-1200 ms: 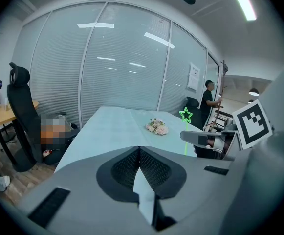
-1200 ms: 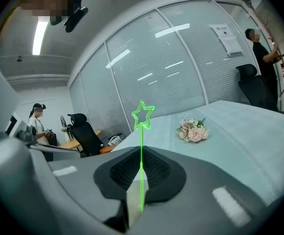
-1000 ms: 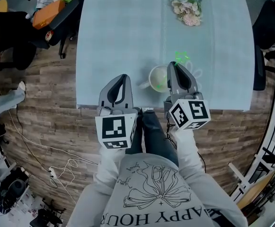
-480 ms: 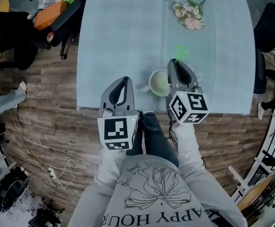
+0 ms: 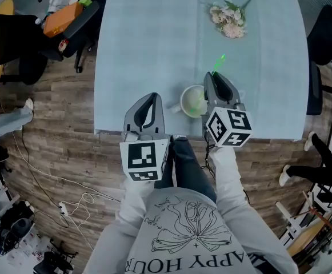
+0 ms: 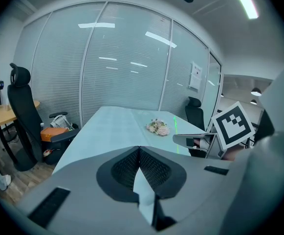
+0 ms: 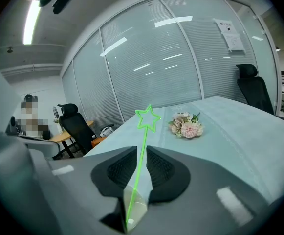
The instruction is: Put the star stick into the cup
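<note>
A white cup stands near the table's front edge. My right gripper hovers at its right rim. The green star stick runs up between the jaws, its lower end down inside the cup and its star above the fingertips. The jaws of the right gripper stand a little apart, and the gap is wider than the stick. From the head view only a thin green streak of the star shows. My left gripper is left of the cup over the table edge, shut and empty.
The pale blue table carries a bunch of pink flowers at the far right. Office chairs stand at the left with an orange bag and at the right. The person's legs are under the front edge.
The star has shifted slightly farther away and turned edge-on in the head view. The right gripper has edged along with it. The left gripper has hardly moved.
</note>
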`<state>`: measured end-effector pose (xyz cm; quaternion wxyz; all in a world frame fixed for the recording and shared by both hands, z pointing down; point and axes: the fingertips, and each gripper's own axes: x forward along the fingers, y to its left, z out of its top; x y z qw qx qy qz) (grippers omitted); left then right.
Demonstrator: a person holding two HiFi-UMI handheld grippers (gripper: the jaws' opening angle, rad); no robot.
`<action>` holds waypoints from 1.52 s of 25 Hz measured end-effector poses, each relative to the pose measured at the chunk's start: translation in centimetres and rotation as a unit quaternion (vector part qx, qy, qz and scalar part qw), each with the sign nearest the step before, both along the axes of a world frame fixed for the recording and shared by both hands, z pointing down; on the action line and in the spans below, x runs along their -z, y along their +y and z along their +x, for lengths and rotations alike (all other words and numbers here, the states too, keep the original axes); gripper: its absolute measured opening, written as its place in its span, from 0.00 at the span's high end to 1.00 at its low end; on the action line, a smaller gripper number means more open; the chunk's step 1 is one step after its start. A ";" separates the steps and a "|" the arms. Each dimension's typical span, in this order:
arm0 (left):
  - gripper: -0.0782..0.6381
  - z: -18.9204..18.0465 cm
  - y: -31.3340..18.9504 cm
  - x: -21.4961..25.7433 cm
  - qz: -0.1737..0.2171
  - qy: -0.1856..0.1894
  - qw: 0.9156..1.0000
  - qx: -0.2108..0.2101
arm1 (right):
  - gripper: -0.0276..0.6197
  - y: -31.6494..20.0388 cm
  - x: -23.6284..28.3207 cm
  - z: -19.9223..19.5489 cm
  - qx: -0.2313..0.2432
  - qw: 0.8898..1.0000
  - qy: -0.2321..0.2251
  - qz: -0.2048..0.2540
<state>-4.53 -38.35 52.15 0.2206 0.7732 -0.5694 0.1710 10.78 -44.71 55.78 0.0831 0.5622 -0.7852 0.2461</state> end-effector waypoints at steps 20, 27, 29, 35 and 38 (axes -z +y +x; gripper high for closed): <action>0.88 0.6 -1.0 9.4 0.100 0.003 0.995 -0.011 | 0.88 2.4 11.9 1.9 -0.037 0.993 0.025 0.111; 0.88 0.5 -1.3 14.1 0.148 0.002 0.989 -0.008 | 0.94 3.4 16.8 2.4 -0.048 0.987 0.022 0.154; 0.88 0.4 -1.2 15.3 0.161 0.002 0.987 -0.007 | 0.94 3.6 18.0 2.5 -0.049 0.985 0.022 0.164; 0.88 0.3 -0.9 18.1 0.186 0.002 0.983 0.001 | 0.94 4.4 20.9 2.5 -0.044 0.981 0.022 0.186; 0.88 0.6 -0.4 19.2 0.197 0.003 0.980 0.001 | 0.94 4.9 21.9 2.7 -0.043 0.979 0.022 0.196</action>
